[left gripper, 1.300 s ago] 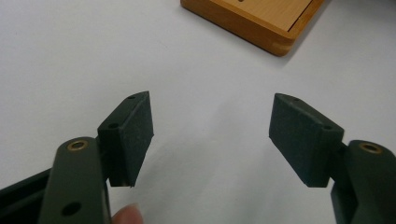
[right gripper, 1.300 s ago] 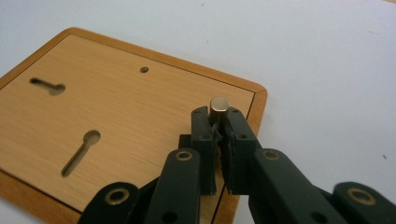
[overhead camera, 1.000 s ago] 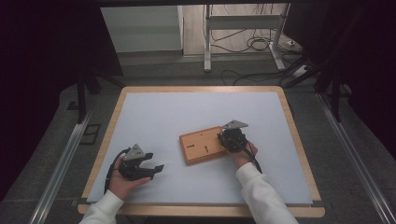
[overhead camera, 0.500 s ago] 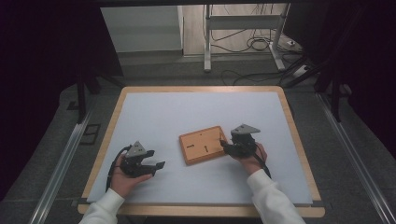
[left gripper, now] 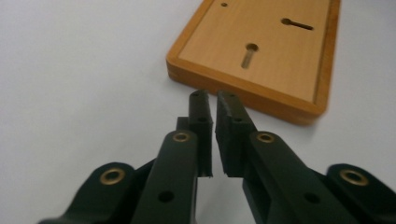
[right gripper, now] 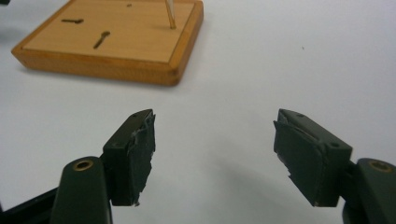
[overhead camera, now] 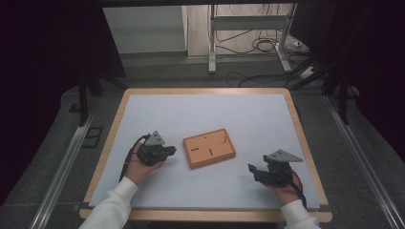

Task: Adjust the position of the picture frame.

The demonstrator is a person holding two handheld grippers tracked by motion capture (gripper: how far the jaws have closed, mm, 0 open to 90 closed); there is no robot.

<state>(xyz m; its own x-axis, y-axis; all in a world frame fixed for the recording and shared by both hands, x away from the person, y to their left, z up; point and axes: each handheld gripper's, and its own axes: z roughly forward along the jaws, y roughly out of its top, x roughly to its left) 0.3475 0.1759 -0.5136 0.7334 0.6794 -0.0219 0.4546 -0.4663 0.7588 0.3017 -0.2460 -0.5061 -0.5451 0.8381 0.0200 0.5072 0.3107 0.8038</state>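
The board [overhead camera: 209, 148] lies flat near the middle of the table [overhead camera: 267, 114], a thin peg [right gripper: 170, 14] standing in it. To work it well, I judge each tool should come in low and square to an edge, clear of the peg. The left tool [overhead camera: 168, 150], clenched on nothing, sits just beside the board; the right tool [overhead camera: 251, 170], released wide, rests well apart.

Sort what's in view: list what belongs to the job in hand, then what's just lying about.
Part of the job:
wooden board, with keyhole slots and a thin peg standing in it
left claw, shut, next to the board
right claw, open, off to the side

Just lying about:
cables on the floor beyond the table
metal stand
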